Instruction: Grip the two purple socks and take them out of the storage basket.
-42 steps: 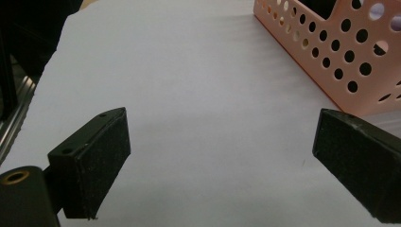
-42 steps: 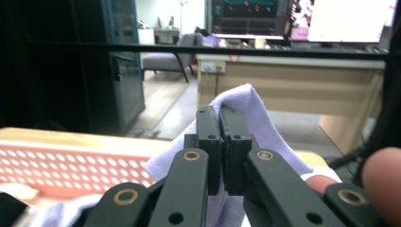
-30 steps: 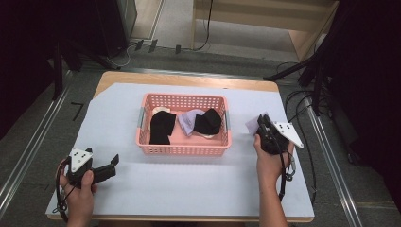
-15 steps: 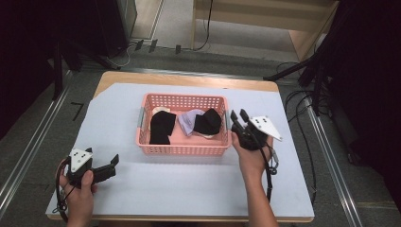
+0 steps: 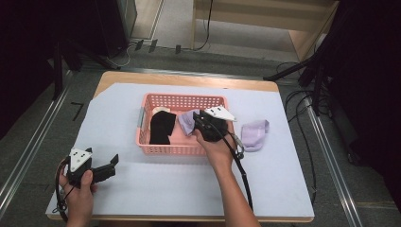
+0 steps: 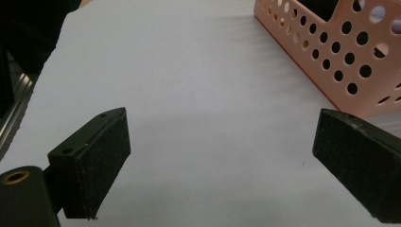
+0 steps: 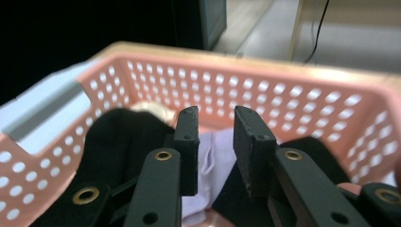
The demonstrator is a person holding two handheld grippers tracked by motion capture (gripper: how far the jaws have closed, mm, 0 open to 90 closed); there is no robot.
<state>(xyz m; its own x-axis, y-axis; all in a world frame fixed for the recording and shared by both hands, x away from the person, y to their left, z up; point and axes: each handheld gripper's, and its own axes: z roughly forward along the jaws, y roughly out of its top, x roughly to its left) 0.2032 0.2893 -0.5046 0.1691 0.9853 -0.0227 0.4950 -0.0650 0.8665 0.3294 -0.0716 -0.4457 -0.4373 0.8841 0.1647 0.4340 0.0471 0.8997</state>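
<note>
Right gripper (image 5: 201, 124) now over basket (image 5: 146, 137)

Grey floor (image 5: 179, 28) beyond the white-covered surface (image 5: 156, 189), black cables (image 5: 302, 101) trailing, wooden furniture (image 5: 265, 14) behind, dark sides.

Even overhead light falls on the white table cover (image 5: 142, 198), bright but free of glare, while the floor and room edges sink into near-black. Shadows are soft and short (a faint one lies under the pink basket (image 5: 182, 150)). The high view is slightly grainy. In the right gripper view the basket's far wall (image 7: 265, 90) is blurred, and the background washes out pale.
</note>
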